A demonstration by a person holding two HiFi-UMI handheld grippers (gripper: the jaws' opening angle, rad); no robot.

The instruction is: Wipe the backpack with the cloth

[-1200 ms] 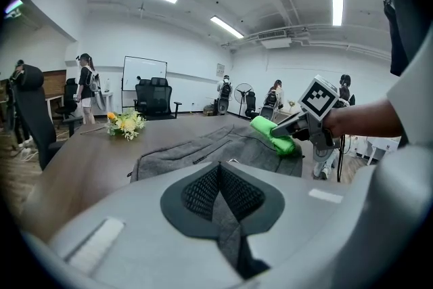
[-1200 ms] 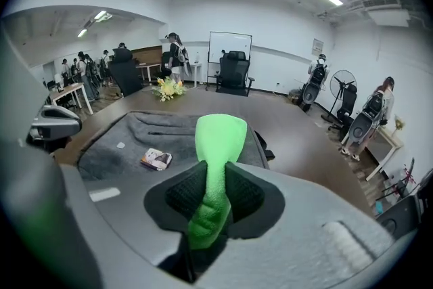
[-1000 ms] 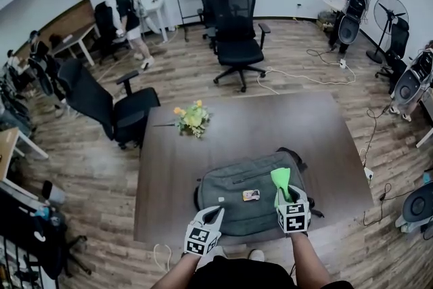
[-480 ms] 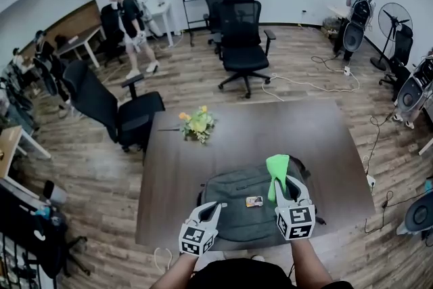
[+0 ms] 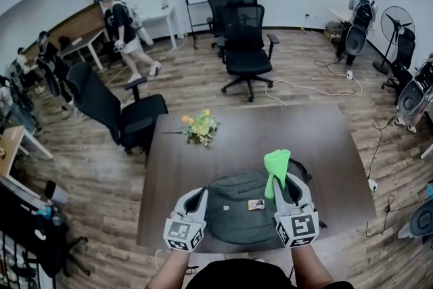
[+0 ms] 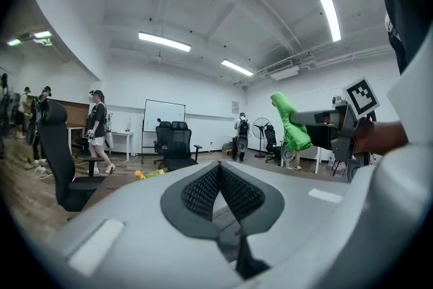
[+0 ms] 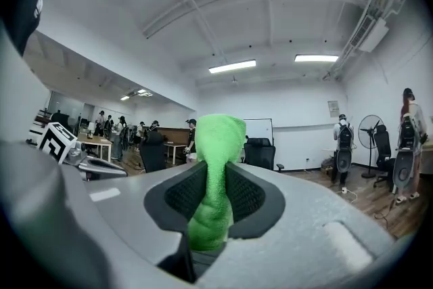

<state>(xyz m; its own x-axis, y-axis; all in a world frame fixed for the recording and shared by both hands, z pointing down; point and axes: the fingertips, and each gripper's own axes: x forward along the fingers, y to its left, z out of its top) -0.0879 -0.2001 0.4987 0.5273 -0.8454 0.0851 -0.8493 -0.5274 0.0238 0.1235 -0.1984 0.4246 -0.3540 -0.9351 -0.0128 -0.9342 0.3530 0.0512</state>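
Backpack (image 5: 237, 210), grey-green soft fabric, lying flat at the near edge of the dark brown wooden table (image 5: 325, 145), between the two grippers.

Cloth (image 5: 276, 169), bright green, bunched, pinched between the closed jaws of the right gripper (image 5: 289, 181) over the backpack's right end. Contact with the bag cannot be told.

Left gripper (image 5: 196, 194), jaws closed tip to tip with nothing between them, at the backpack's left end.

Small rectangular tag (image 5: 255, 204) on the backpack's top.

Yellow and orange flower bunch (image 5: 200, 126) on the table's far left.

Black office chair (image 5: 247, 44) beyond the table.
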